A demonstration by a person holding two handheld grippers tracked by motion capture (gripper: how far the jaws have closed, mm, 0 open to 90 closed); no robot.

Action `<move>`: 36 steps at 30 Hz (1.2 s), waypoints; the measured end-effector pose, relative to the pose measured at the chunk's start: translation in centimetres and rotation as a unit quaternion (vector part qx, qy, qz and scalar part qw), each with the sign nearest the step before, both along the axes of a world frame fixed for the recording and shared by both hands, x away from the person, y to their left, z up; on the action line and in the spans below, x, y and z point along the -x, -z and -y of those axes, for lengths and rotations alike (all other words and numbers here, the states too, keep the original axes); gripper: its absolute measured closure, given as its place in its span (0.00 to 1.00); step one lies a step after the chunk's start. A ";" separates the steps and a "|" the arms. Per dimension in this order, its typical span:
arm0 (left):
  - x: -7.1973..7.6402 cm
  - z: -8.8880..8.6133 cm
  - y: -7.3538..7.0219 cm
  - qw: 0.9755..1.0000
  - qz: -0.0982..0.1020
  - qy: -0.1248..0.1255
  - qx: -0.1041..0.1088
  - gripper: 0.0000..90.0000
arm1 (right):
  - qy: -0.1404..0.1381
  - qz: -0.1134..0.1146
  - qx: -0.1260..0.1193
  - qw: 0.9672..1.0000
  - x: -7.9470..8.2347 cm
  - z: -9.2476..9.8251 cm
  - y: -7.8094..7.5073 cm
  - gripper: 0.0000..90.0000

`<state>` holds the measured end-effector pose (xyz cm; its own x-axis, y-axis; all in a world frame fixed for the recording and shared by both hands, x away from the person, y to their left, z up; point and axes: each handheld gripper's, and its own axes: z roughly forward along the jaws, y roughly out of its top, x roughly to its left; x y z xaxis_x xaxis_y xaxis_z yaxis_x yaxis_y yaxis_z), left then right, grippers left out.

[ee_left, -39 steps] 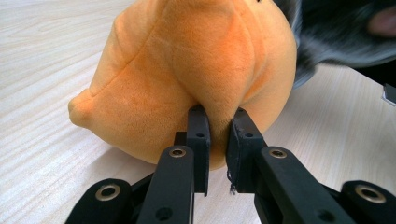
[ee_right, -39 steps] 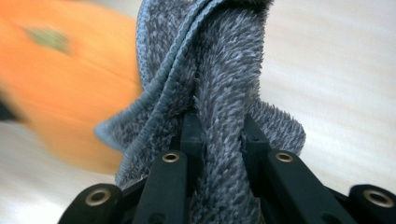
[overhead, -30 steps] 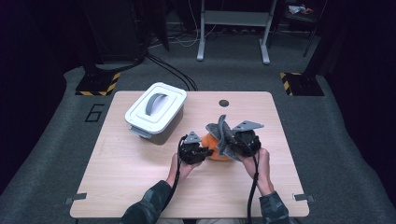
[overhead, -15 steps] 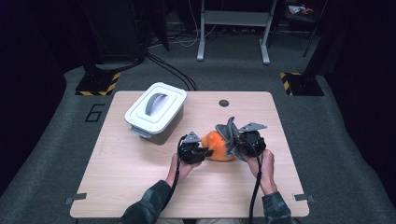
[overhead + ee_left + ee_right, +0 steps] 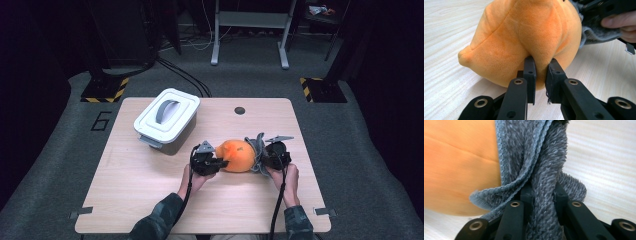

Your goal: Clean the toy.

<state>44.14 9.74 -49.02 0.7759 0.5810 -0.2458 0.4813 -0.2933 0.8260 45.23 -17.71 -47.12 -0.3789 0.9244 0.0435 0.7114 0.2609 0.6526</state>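
plush toy [image 5: 238,155] | orange, soft, rounded | grey cloth [image 5: 257,152] against it

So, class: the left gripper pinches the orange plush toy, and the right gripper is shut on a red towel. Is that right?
Not quite: the towel is grey, as the right gripper view shows. The right gripper is shut on it, and the left gripper pinches the orange plush toy.

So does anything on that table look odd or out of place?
Nothing is spilled or broken. The white box sits askew to the table's edges, and the grey cloth is bunched against the orange plush toy.
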 end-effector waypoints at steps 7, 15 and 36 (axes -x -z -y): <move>-0.1 -0.2 0.0 1.000 -0.006 0.001 0.000 0.89 | 0.000 -0.037 -0.010 0.999 -0.7 0.4 2.2 0.83; -0.2 -0.2 0.1 1.000 -0.005 0.004 0.000 0.88 | 0.014 0.031 -0.017 0.999 1.5 1.4 -2.0 0.84; 0.3 0.7 0.1 0.997 0.067 -0.019 -0.042 0.40 | -0.030 0.047 0.001 0.998 1.1 -2.4 -3.6 0.84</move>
<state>43.81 8.99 -49.14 0.7761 0.6241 -0.0906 0.3800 -0.3482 0.8569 44.16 -15.30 -43.56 -0.4367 0.8996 0.0025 0.6296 0.3036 0.7151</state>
